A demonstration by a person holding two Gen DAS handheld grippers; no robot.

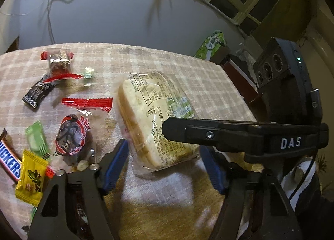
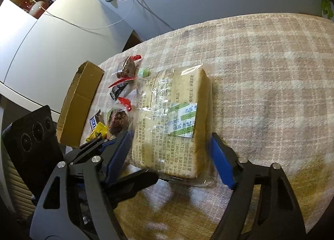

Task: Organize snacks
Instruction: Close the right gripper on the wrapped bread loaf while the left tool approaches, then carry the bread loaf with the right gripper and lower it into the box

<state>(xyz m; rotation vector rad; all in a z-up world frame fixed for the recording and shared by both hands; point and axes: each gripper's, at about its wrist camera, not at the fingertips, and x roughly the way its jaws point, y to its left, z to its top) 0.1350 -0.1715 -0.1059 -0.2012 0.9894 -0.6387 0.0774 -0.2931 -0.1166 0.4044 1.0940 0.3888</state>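
Observation:
A wrapped bread sandwich (image 1: 150, 112) lies on the plaid tablecloth (image 1: 187, 68); it also shows in the right wrist view (image 2: 177, 118). My left gripper (image 1: 165, 158) is open, its blue pads either side of the sandwich's near end. My right gripper (image 2: 170, 154) is open too and straddles the same end; its arm crosses the left wrist view at the right. Small snacks lie to the left: a Snickers bar (image 1: 9, 160), a yellow candy (image 1: 31, 177), a green candy (image 1: 36, 137), a dark date pack (image 1: 73, 135) and a black sachet (image 1: 37, 93).
An open cardboard box (image 2: 79, 102) stands at the table's left edge beyond the small snacks. A red-ended clear pack (image 1: 58, 60) and a small green sweet (image 1: 88, 72) lie farther back. A green tissue pack (image 1: 210, 47) sits off the far right. Bare cloth (image 2: 271, 93) spreads to the right.

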